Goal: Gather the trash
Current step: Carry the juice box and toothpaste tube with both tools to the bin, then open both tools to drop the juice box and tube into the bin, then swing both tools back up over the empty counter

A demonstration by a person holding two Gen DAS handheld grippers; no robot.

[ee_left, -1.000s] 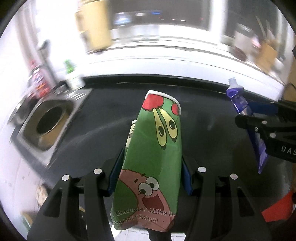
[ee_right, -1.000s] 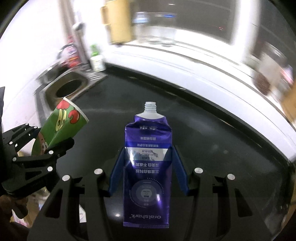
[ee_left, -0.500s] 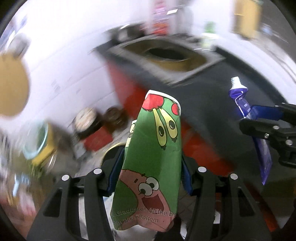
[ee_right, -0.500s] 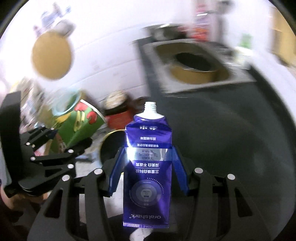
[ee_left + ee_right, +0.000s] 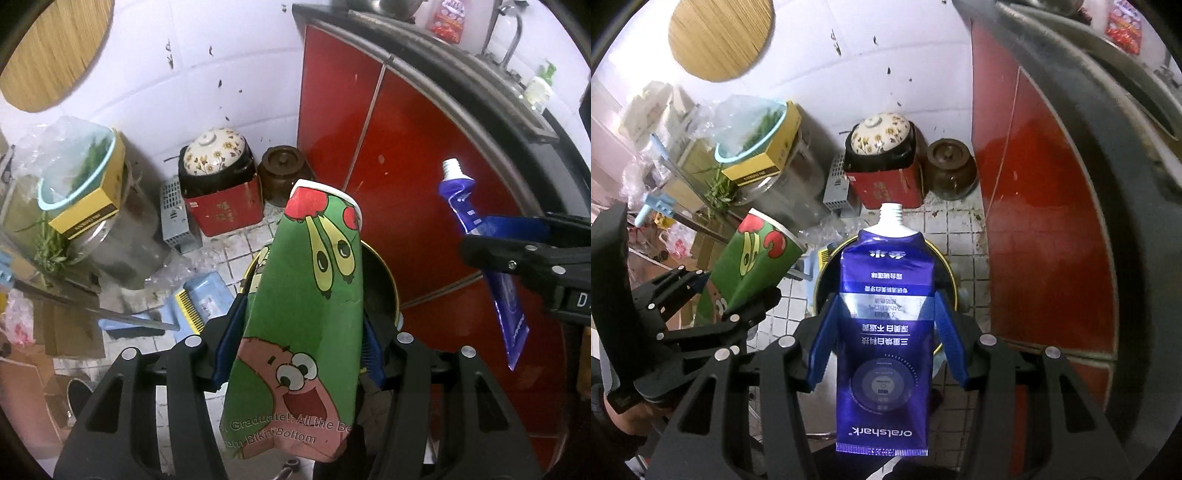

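Observation:
A crushed green cartoon paper cup (image 5: 306,295) stands upright between the blue pads of my left gripper (image 5: 301,334), which is shut on it. My right gripper (image 5: 884,332) is shut on a flattened purple toothpaste tube (image 5: 886,314), its white uncapped nozzle pointing away. Both point steeply down over a dark round bin with a yellow rim (image 5: 952,284) on the tiled floor; the bin (image 5: 393,291) is mostly hidden behind the cup and the tube. The two grippers hang side by side: the tube (image 5: 480,236) shows at the right of the left wrist view, the cup (image 5: 753,266) at the left of the right wrist view.
Red cabinet doors (image 5: 406,147) under a black counter close the right side. Against the white tiled wall stand a floral-lidded pot on a red box (image 5: 218,184) and a brown jar (image 5: 280,173). A blue dustpan (image 5: 199,295), a yellow box (image 5: 92,199) and cardboard crowd the left.
Both grippers swung off the black counter, past the sink, and down over the floor beside the red cabinet. The bin came into view beneath them. Both grips held.

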